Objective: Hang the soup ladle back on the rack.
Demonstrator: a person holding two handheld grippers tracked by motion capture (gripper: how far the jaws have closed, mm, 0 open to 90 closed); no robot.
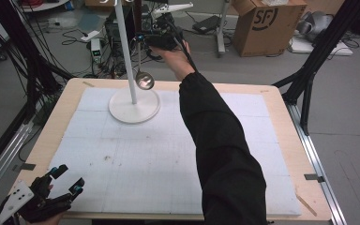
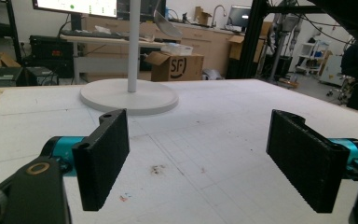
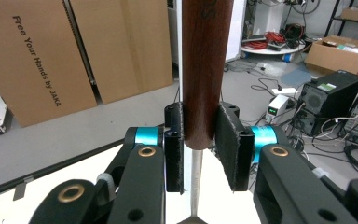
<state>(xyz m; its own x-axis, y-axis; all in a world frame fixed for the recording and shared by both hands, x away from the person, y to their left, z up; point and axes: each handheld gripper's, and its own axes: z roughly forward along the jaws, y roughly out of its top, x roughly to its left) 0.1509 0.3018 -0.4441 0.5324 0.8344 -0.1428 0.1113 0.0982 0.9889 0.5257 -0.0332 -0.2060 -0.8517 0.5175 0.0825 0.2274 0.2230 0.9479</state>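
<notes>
right tongs (image 3: 200, 154): clamped on ladle (image 1: 145, 80) by its wooden handle, bowl hanging down beside stand (image 1: 134, 105) pole, probably to hook it on top; hook unseen.
left tongs (image 2: 200, 154): apart, empty, parked over table (image 1: 281, 122) near edge.

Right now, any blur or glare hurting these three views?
High view: sharp enough, ladle bowl glints brightly. Left gripper view: gripper crisp, background desks soft. Right gripper view: wooden handle slightly soft up close, white stand pole washed out behind it.

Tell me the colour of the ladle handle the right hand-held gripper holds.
Dark reddish-brown wood; the ladle handle shows best in the right gripper view.
</notes>
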